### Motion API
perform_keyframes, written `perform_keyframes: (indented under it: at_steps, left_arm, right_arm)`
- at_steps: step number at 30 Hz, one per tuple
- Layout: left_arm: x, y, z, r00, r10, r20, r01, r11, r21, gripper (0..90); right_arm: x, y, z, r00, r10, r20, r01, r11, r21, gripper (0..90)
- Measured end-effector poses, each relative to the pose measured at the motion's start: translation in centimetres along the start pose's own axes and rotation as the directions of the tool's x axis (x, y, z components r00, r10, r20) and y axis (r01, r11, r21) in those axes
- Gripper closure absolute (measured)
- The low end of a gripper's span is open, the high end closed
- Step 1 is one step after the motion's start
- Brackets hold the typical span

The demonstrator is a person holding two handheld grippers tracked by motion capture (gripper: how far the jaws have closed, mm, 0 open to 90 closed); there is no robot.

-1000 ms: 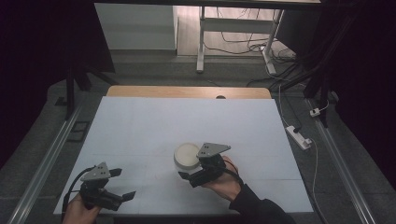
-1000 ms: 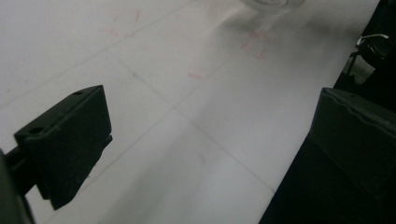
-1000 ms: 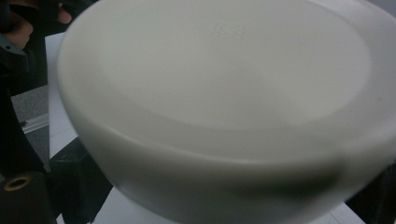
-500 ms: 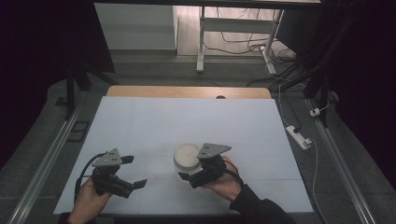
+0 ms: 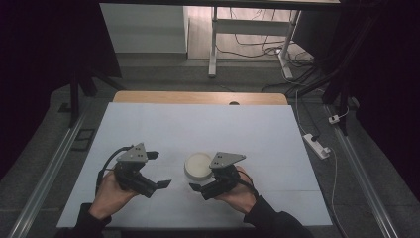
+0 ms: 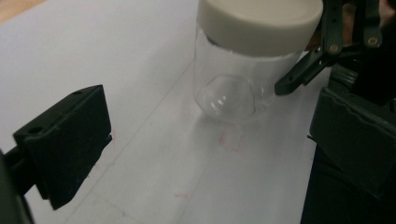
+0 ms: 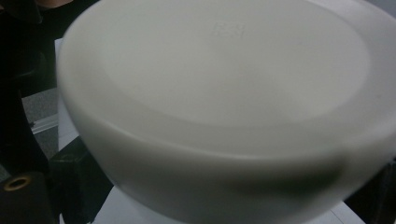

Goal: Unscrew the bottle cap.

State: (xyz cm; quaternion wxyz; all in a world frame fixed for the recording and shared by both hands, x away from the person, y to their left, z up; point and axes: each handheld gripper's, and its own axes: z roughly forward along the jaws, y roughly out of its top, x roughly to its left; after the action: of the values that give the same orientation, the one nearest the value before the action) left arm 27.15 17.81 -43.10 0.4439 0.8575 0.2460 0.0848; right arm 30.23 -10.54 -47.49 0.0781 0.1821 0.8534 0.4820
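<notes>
Jar (image 6: 243,79): clear, standing upright on the white worktop (image 5: 198,129), near its front edge, between the two grippers.
Lid (image 5: 199,162): cream, sitting on top of the jar (very close to the camera in the right gripper view).
Right gripper (image 5: 205,181): at the jar's right side, one finger (image 6: 299,77) touching the clear wall; whether it is clamped on the jar I cannot tell.
Left gripper (image 5: 158,169): fingers spread wide, just left of the jar, not touching it.

A clear glossy plastic jar (image 6: 233,88) wears a smooth matt cream lid (image 6: 259,23) on a matt white table sheet (image 5: 198,129).
</notes>
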Motion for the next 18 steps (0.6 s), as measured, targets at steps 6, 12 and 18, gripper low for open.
perform_keyframes:
  at_steps: [6,12,18]
  left_arm:
    - [0.3,1.6,1.2,0.9987,0.028,0.042,-0.029,0.9996,0.001,0.0]
    - [0.0,3.3,2.2,0.9918,0.096,0.085,-0.097,0.9953,0.008,0.0]
    - [0.0,4.1,3.9,0.9796,0.143,0.141,-0.151,0.9875,0.046,0.0]
  right_arm:
    - [-0.1,0.0,0.0,1.0,0.003,-0.004,-0.003,1.0,0.0,6.4]
    - [-0.1,-0.1,0.1,0.9999,-0.004,-0.01,0.004,1.0,0.004,6.5]
    - [0.0,0.0,0.0,0.9998,-0.01,-0.02,0.01,1.0,0.002,6.5]
